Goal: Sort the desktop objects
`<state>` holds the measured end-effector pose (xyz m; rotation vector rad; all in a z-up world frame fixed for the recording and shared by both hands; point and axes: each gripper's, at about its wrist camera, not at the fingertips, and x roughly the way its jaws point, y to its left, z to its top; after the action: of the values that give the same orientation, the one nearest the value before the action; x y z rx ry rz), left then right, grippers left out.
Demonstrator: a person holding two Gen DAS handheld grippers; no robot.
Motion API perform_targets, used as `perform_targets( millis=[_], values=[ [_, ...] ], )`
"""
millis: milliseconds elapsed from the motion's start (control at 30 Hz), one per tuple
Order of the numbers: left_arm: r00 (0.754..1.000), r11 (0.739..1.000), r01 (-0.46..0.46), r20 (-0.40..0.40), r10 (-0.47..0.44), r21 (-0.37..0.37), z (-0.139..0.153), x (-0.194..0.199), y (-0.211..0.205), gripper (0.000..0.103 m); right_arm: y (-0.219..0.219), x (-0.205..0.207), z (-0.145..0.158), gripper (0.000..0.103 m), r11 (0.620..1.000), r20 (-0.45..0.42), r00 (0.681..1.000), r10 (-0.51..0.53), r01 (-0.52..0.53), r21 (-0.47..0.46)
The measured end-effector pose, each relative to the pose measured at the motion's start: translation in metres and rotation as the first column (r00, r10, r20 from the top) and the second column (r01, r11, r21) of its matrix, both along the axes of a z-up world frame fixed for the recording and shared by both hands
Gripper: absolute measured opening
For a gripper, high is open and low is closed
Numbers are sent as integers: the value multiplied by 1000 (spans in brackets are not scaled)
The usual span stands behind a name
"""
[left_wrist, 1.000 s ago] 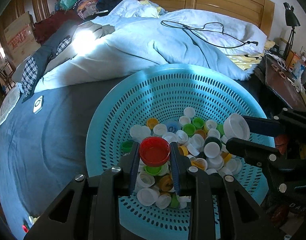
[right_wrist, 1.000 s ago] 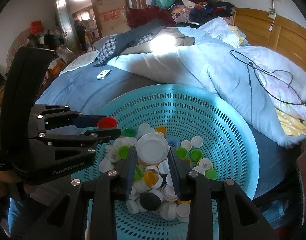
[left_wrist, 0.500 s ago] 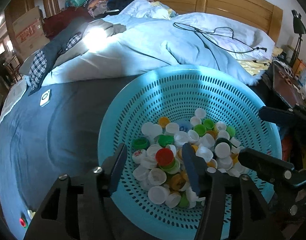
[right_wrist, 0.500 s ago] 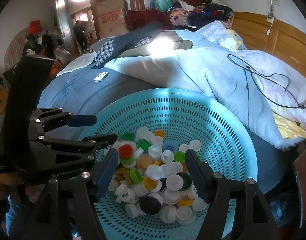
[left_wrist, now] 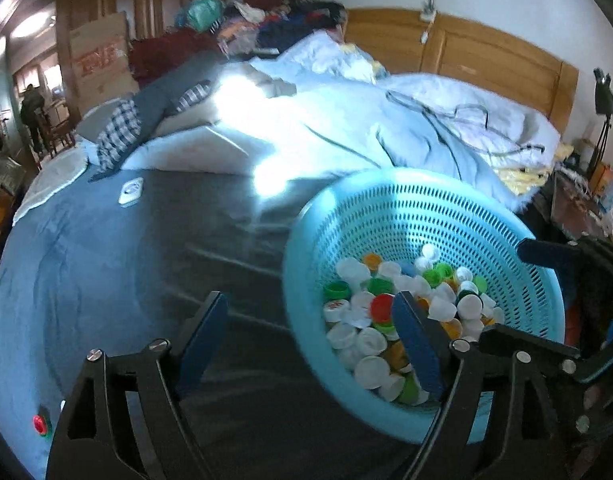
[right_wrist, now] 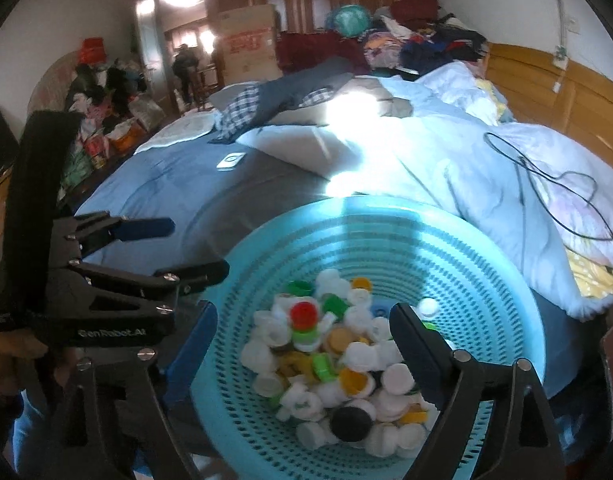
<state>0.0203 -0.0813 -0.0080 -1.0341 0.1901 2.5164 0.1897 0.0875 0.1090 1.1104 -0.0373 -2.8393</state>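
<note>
A light blue perforated basket (left_wrist: 406,216) (right_wrist: 486,280) on the bed holds several bottle caps, white, green, yellow and one black (right_wrist: 350,420). A red cap (left_wrist: 381,307) (right_wrist: 304,314) lies on top of the pile. My left gripper (left_wrist: 310,320) is open and empty, its jaws straddling the basket's left rim; it also shows in the right wrist view (right_wrist: 194,248). My right gripper (right_wrist: 302,328) is open and empty above the caps; its fingers (left_wrist: 538,250) reach in from the right.
A grey-blue bedsheet (left_wrist: 106,272) spreads left of the basket with a small white device (left_wrist: 131,192) on it. A rumpled pale duvet (left_wrist: 346,120) with a black cable (right_wrist: 546,184) lies behind. A wooden headboard (left_wrist: 486,56) and a cluttered nightstand (left_wrist: 578,208) stand at right.
Both grippers opened and dropped their caps, red from the left and white from the right, into the basket. The left gripper has since swung left and the right pulled back.
</note>
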Motion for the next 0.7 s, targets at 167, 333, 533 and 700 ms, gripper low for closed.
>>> perform_targets(
  millis=[167,333,533,700],
  values=[
    [986,987,-131,-90,139,88,15,11,-61,82,-29,-1,7,95,998,-33,998,53,-53,18],
    [924,935,-341,-149,352,98,20,21,-153,92,-68,-5,12,100,992,-66,990,126,-124,34],
    [807,814,-579,-112,579,44,-19,39,-273,95,-124,-11,3,103,972,-55,971,234,-232,37],
    [691,691,-722,-6,723,29,-72,58,-353,95,-175,-20,-19,103,945,-24,946,323,-322,51]
  ],
)
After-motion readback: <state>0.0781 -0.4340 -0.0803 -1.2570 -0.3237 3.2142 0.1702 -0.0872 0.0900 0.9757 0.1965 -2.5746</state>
